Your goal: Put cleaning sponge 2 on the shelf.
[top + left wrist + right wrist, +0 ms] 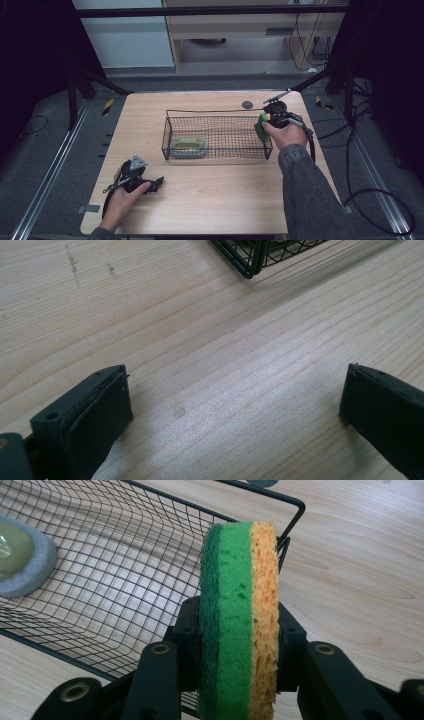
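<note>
Right gripper (239,645) clamps the sponge (239,615) on edge, long axis upright, over the wire basket's (217,150) three o'clock rim; basket interior lies toward nine o'clock. Left gripper (235,415) rests wide open, empty.

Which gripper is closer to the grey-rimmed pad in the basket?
Left. The left gripper rests on the table just outside the basket, near the pad. The right gripper holds a sponge at the basket's opposite end.
</note>
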Motion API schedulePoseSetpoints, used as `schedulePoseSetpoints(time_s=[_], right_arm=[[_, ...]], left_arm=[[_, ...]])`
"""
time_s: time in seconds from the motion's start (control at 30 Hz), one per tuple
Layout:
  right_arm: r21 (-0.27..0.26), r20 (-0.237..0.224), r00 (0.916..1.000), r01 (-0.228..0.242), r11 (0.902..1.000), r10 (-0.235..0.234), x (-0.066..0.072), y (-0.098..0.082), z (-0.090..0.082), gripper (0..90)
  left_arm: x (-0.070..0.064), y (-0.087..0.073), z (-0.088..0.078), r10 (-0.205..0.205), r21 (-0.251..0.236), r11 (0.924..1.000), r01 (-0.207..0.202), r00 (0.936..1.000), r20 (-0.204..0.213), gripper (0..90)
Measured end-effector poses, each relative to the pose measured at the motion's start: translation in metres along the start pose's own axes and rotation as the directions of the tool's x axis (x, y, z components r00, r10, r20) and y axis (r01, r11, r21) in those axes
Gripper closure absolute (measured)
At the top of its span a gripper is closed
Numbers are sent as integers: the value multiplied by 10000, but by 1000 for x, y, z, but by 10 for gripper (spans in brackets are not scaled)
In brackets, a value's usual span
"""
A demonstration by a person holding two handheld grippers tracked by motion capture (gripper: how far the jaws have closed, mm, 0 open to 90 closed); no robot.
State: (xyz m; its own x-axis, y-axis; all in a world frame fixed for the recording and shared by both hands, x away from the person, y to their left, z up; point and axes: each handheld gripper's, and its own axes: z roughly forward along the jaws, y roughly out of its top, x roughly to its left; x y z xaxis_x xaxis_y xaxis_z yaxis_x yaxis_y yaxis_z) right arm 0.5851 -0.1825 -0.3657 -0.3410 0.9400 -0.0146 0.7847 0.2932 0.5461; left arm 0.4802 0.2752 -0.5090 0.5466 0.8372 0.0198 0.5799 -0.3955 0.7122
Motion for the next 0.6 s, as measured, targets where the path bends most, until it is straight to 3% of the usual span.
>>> schedulePoseSetpoints(time_s=[0.6], right_arm=[[330,-2,10000,39,9994,-39,3,-7,18,642]], left_arm=[[0,0,0,27,-1,10000,-27,10000,20,0]])
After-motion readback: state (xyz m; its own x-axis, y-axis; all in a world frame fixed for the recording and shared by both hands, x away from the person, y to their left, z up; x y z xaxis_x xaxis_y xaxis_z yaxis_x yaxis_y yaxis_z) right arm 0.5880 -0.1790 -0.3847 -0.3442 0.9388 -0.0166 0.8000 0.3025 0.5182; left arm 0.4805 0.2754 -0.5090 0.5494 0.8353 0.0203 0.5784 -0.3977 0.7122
